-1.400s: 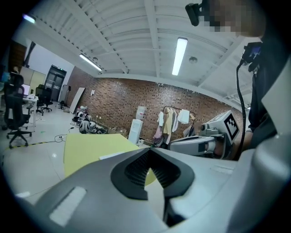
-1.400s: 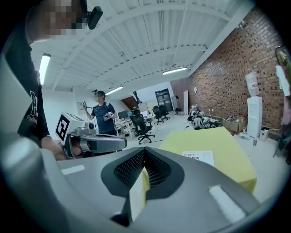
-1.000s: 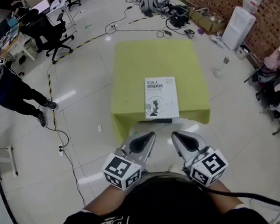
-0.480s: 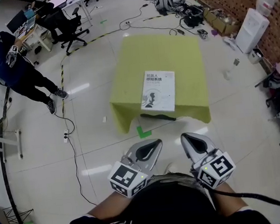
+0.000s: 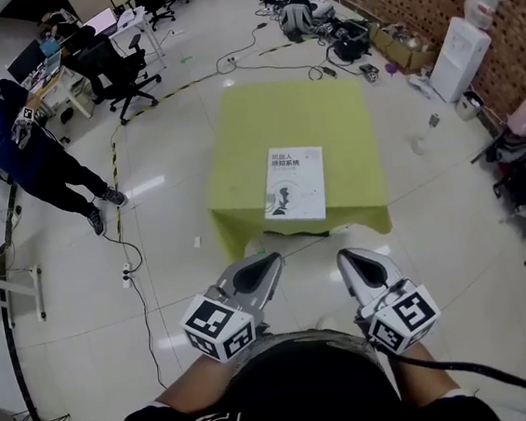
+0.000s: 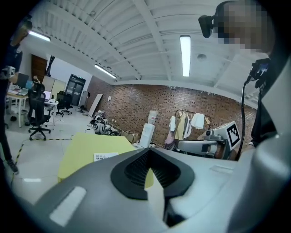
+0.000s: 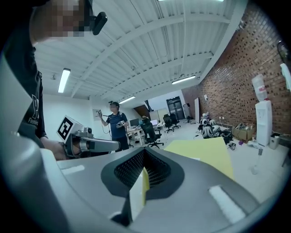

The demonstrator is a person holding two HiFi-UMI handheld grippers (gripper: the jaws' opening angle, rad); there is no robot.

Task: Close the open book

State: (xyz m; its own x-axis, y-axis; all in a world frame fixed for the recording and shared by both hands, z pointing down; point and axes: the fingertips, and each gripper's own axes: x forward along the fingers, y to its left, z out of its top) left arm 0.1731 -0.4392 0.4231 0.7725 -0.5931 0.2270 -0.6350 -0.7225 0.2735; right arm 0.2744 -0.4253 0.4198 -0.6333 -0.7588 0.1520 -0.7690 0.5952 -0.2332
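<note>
Tiled floor, green desk [image 5: 246, 141] well ahead. Book [image 5: 295, 185] lies cover-up at the desk's near edge and looks already closed. Left tool [image 5: 256, 273] and right tool [image 5: 360, 268] are pinched together, empty, near the body. Step closer and confirm the cover lies flat.

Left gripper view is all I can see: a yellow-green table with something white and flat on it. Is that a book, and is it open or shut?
Observer: It is a book. In the head view it lies flat, cover up and closed, near the front edge of the table.
Operator: Are the grippers close to it?
Observer: No. The left gripper and right gripper are held by the person's body, over the floor and short of the table.
Operator: Does the other gripper hold anything?
Observer: No. The right gripper view shows its jaws together with nothing between them.
</note>
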